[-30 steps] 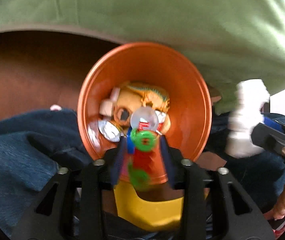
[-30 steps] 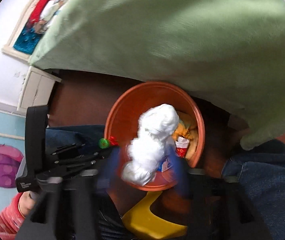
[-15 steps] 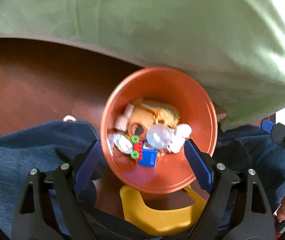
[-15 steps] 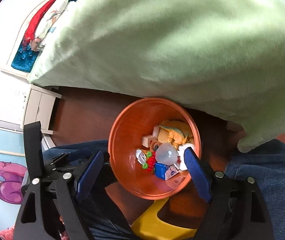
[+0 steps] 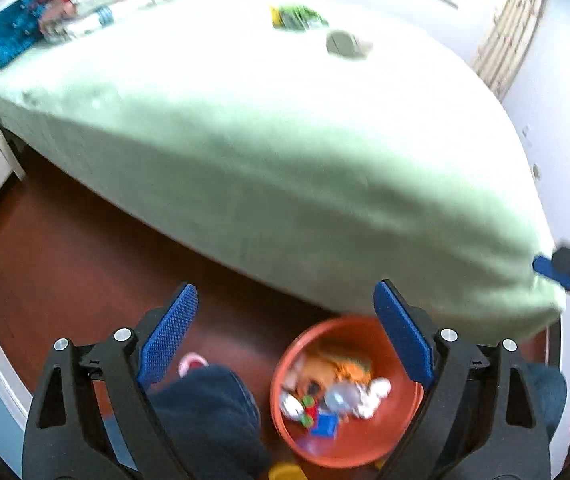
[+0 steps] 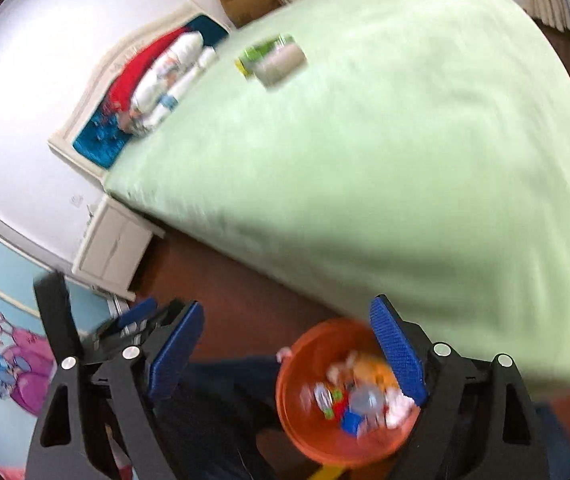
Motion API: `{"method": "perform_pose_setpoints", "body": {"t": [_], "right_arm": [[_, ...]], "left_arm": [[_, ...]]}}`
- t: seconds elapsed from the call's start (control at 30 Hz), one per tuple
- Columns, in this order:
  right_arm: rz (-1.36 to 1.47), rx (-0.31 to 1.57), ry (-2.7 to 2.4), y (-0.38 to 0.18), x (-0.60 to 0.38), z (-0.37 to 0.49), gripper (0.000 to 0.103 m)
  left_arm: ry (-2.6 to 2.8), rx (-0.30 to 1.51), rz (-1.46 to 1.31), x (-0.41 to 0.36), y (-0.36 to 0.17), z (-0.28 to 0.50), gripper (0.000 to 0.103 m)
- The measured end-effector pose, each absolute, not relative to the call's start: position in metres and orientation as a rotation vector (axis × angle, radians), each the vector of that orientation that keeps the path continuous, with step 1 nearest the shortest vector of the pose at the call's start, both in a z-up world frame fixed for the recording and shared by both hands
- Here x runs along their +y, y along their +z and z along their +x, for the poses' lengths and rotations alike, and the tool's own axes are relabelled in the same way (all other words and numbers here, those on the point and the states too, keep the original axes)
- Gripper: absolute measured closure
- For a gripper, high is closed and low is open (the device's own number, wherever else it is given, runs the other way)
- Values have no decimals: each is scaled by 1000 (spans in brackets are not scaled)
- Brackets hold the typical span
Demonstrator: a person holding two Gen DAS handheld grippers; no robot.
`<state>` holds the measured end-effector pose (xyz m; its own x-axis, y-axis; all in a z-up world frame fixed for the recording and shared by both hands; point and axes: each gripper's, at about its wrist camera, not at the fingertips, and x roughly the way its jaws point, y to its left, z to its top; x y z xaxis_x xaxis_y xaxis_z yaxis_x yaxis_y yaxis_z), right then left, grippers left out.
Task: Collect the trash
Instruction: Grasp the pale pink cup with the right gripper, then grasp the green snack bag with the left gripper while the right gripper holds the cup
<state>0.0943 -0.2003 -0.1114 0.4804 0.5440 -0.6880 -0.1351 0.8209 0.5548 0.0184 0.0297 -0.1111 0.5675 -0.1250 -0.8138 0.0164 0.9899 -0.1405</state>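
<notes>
An orange bucket (image 5: 349,436) stands on the floor below both grippers, holding several pieces of trash, among them a white crumpled tissue (image 5: 373,394) and a blue and red wrapper. It also shows in the right wrist view (image 6: 309,432). My left gripper (image 5: 285,340) is open and empty, raised above the bucket. My right gripper (image 6: 287,354) is open and empty too. On the green bed (image 5: 285,140) far off lie a green packet (image 5: 297,18) and a grey-white piece (image 5: 347,44); both show in the right wrist view as the packet (image 6: 259,50) and the piece (image 6: 283,66).
Dark wooden floor (image 5: 65,260) lies between bed and bucket. A white nightstand (image 6: 113,248) stands at the left by the bed's head. Pillows (image 6: 157,76) lie at the headboard. The person's jeans-clad legs (image 5: 205,416) flank the bucket. A yellow stool (image 5: 285,472) sits under it.
Both grippers opened and dropped their trash, the toy wrapper and the white tissue, into the bucket. Both have since lifted and tilted up toward the bed.
</notes>
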Motion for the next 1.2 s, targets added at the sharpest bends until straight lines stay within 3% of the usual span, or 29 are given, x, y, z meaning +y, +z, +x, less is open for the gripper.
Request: {"method": "perform_pose_setpoints", "body": {"t": [0.3, 0.67, 0.73, 0.8, 1.2], "right_arm": [[607, 912, 433, -72, -173, 252, 20], [746, 1059, 251, -121, -131, 437, 20], [745, 1083, 223, -130, -124, 453, 27], [713, 1081, 207, -130, -120, 459, 50], [374, 863, 315, -66, -151, 387, 52]], "left_arm": [[-23, 887, -145, 64, -84, 63, 15], [32, 855, -126, 90, -85, 119, 15], [36, 849, -120, 93, -83, 131, 15], [33, 843, -112, 94, -80, 141, 15], [-123, 792, 43, 60, -58, 257, 15]]}}
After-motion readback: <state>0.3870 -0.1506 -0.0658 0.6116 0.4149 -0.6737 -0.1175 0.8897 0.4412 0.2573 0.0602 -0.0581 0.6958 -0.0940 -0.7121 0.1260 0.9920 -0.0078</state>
